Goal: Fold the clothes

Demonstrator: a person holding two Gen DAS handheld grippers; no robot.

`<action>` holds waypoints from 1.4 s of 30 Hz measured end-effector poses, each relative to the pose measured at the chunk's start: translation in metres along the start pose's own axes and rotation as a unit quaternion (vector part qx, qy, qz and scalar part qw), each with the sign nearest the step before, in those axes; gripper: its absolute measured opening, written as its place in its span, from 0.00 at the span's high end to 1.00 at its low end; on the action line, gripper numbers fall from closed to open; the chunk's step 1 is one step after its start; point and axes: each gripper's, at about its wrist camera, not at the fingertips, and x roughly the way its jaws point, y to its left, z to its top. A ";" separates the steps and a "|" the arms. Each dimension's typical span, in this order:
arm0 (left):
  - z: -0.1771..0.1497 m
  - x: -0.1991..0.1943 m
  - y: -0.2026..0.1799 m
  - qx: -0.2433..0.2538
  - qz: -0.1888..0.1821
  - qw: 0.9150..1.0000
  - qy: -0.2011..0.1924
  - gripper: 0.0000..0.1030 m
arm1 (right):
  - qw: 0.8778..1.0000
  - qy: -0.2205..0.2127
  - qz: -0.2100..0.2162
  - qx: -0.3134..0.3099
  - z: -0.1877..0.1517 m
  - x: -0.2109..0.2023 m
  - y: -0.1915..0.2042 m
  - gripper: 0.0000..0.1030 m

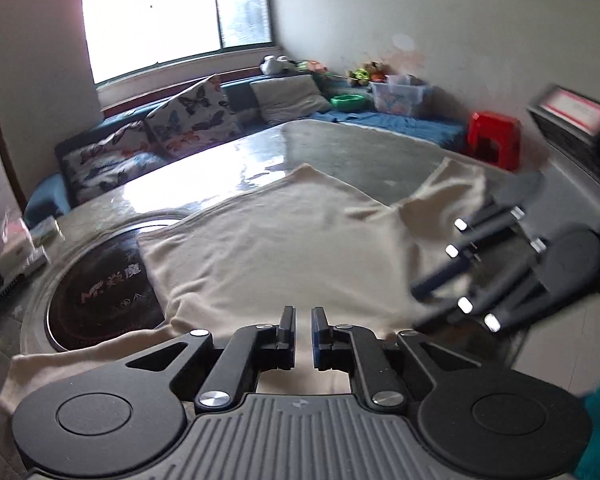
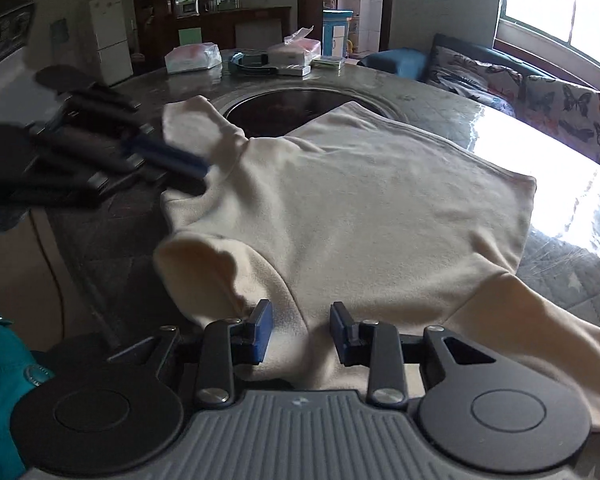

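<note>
The cream fleece long-sleeved top (image 2: 364, 208) lay spread across the glossy grey stone surface (image 2: 500, 120), partly covering the round black inset cooktop (image 1: 100, 292), one sleeve trailing toward your right side. Your left gripper (image 1: 302, 334) sat at the garment's near edge with its jaws nearly together, a narrow gap between them and no cloth pinched. Your right gripper (image 2: 300, 332) hovered over the fabric by the collar with its jaws spread apart, holding nothing.
</note>
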 end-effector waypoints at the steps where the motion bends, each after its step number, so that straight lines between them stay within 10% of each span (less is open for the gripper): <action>1: 0.003 0.009 0.005 -0.019 0.003 1.000 0.005 0.90 | 1.000 0.000 0.001 -0.001 0.000 0.000 0.000 0.69; 18: -0.009 0.038 0.074 -0.174 0.075 0.981 0.037 0.90 | 0.999 0.017 0.034 0.005 0.022 -0.002 -0.026 0.69; 42: -0.010 0.037 0.090 -0.205 0.065 0.976 0.030 0.90 | 0.973 -0.019 -0.132 0.190 0.104 0.107 -0.223 0.69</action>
